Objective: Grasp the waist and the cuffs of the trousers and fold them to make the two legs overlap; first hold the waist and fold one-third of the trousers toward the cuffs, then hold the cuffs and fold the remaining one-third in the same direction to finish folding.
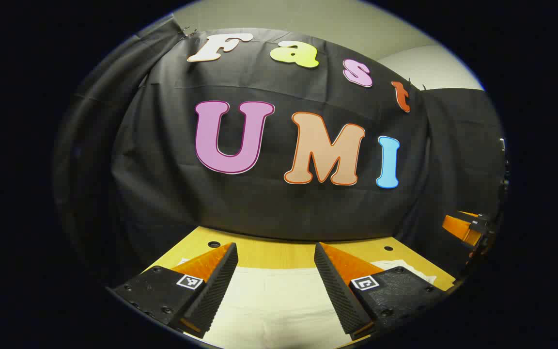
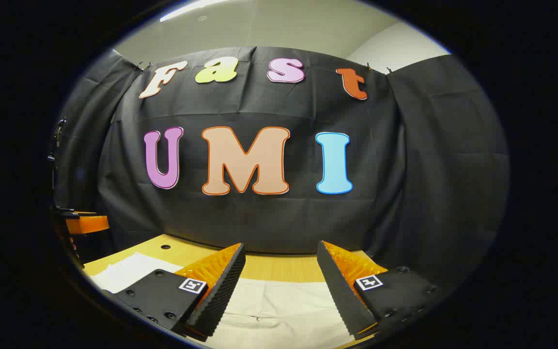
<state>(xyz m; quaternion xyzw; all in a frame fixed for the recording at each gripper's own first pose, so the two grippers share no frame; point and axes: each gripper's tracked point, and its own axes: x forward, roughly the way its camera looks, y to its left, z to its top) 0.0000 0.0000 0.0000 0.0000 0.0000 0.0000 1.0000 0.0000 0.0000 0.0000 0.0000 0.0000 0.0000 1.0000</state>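
- Left gripper point(image 1: 274, 286): you held it above the table point(image 1: 269, 253) with its jaws spread wide and nothing between them; pale cloth showed through the gap.
- Right gripper point(image 2: 281, 291): likewise parted and unloaded, raised over the same pale cloth.
- Trousers point(image 1: 274, 310): cream fabric, spread flat on the yellow tabletop directly beneath and just ahead of both tools. In the right gripper view a seam line point(image 2: 255, 317) crossed the cloth side to side under the fingers.
- Key relation: the garment lay below each gripper, not ahead at a distance, so the coming grasp looked like a straight descent. The long axis seemed to run across your two hands (a judgement; waist and cuffs could not be told apart from these views).
- Which hand sat nearer the cloth could not be settled; both hovered at a similar height.
- Left gripper view extras: the other tool at the far right edge, plus a white patch point(image 1: 405, 269) beyond the right finger.
- Right gripper view extras: the other tool at the far left edge, and white sheet point(image 2: 129, 271) lying left of the trousers on the table.
- Folding: not yet begun, by appearance.
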